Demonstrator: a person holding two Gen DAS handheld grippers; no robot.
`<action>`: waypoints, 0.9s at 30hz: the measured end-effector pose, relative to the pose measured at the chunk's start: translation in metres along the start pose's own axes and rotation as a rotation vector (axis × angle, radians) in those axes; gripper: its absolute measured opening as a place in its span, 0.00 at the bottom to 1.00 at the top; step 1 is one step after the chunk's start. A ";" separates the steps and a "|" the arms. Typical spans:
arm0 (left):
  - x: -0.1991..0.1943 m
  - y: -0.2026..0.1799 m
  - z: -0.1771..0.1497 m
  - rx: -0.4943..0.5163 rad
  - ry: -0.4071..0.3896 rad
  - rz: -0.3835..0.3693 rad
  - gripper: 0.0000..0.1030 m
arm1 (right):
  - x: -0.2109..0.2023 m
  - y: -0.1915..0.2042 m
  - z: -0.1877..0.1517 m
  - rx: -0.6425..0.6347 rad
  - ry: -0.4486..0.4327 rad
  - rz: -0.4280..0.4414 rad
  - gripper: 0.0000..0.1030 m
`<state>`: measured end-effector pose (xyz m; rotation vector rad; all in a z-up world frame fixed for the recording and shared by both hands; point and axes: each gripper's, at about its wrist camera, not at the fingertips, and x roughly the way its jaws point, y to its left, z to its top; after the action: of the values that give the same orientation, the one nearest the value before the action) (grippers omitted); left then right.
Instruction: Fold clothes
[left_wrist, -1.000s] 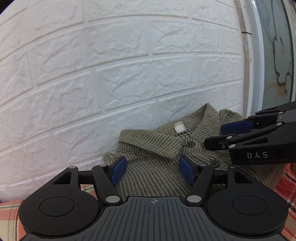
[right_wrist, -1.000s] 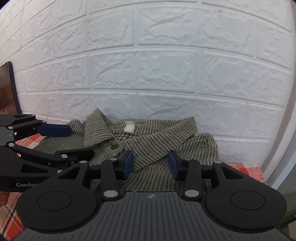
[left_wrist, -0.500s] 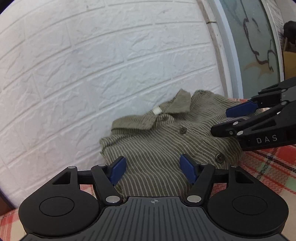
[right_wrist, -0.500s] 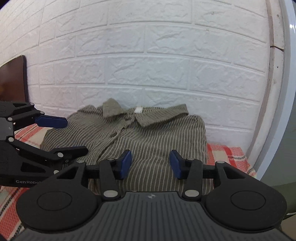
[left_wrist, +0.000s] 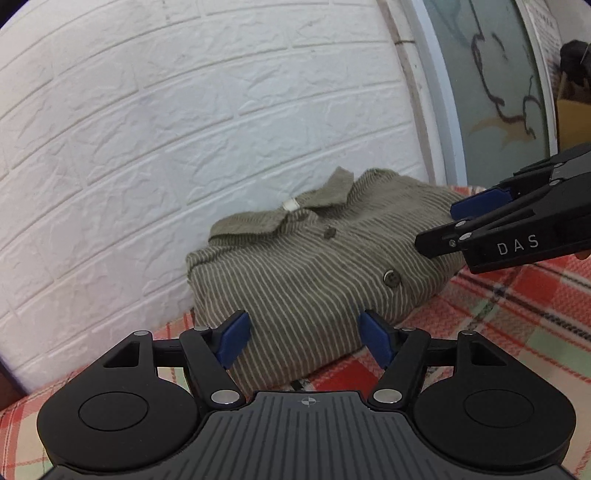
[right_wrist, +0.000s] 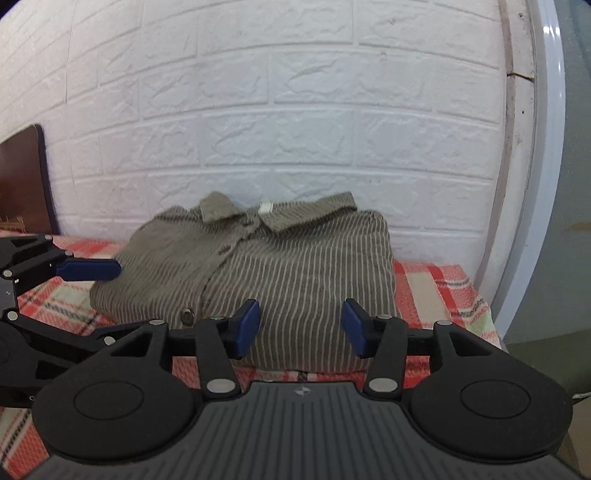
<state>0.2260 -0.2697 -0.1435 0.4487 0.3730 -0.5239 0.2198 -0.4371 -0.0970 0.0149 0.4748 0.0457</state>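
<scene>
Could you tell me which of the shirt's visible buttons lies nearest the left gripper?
The lower button, on the striped front; the other button sits higher, just below the collar.

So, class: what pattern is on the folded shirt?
Olive-brown with thin pale stripes on the shirt; right wrist view shows it best.

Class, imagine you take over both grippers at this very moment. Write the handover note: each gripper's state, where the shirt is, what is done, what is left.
Left gripper: jaws open, nothing between them, just short of the shirt's near edge.
Right gripper: jaws open and have just been opening further, empty, also at the near edge.
Striped shirt: lies folded, collar up, on the plaid cloth against the white brick wall.
Done: the shirt looks folded into a compact rectangle.
Left: probably only tidying or moving it; no other clothes in view.
</scene>
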 end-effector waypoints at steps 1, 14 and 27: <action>0.005 0.000 -0.003 -0.011 0.019 -0.006 0.76 | 0.002 0.001 -0.003 0.000 0.008 -0.002 0.54; 0.014 0.001 -0.007 -0.033 0.044 -0.017 0.76 | 0.014 0.002 -0.013 0.012 0.037 -0.001 0.56; -0.030 0.015 0.021 -0.154 0.144 0.094 1.00 | -0.059 0.012 0.028 0.084 -0.022 0.082 1.00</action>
<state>0.2152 -0.2571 -0.1078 0.3544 0.5246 -0.3699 0.1798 -0.4280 -0.0452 0.1171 0.4533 0.1062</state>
